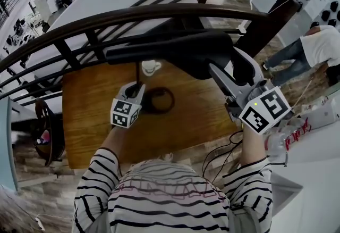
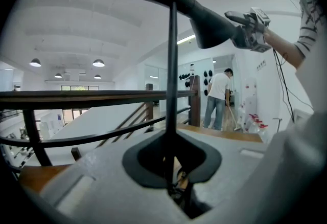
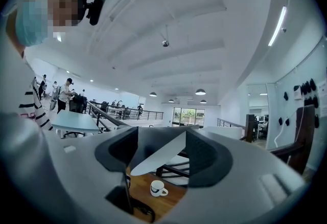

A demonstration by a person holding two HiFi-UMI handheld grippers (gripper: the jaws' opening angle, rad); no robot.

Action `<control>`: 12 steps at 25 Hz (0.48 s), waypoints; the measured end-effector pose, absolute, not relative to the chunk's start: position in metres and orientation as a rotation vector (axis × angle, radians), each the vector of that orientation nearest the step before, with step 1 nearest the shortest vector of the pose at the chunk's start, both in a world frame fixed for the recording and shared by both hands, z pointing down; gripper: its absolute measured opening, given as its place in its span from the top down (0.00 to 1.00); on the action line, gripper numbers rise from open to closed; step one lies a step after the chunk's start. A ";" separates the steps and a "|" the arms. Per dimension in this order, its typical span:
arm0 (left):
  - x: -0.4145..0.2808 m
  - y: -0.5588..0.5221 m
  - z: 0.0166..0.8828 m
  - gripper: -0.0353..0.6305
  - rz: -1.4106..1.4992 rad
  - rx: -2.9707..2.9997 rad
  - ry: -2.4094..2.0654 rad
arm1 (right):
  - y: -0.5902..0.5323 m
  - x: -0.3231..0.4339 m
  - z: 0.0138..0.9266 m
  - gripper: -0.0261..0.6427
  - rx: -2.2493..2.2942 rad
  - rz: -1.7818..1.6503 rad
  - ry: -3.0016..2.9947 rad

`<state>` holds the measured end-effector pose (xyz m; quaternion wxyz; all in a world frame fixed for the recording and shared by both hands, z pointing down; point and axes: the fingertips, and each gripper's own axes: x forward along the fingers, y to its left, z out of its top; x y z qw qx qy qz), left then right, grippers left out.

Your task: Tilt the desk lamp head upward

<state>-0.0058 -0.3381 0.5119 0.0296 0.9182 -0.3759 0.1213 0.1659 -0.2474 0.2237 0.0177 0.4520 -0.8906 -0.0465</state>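
Tilt step under way: your left gripper (image 1: 136,89) pinches the lamp stem (image 2: 172,74) mid-frame, your right gripper (image 1: 228,69) clamps the lamp head (image 1: 159,51); next, lever it upward.

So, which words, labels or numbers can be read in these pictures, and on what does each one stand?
No text can be read in any view.
Bottle: red print, too blurred to read.
Left cube and right cube: square black-and-white patterns only, no letters.
Mug: a dark mark, no letters to make out.
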 end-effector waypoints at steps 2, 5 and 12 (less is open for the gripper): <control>-0.007 -0.338 0.512 0.90 0.368 2.832 -1.157 | -0.247 0.161 0.216 0.52 1.410 -0.168 -2.760; -0.009 -0.338 0.513 0.90 0.363 2.831 -1.149 | -0.248 0.156 0.207 0.52 1.409 -0.182 -2.753; -0.012 -0.339 0.513 0.90 0.364 2.833 -1.130 | -0.250 0.149 0.201 0.52 1.436 -0.221 -2.727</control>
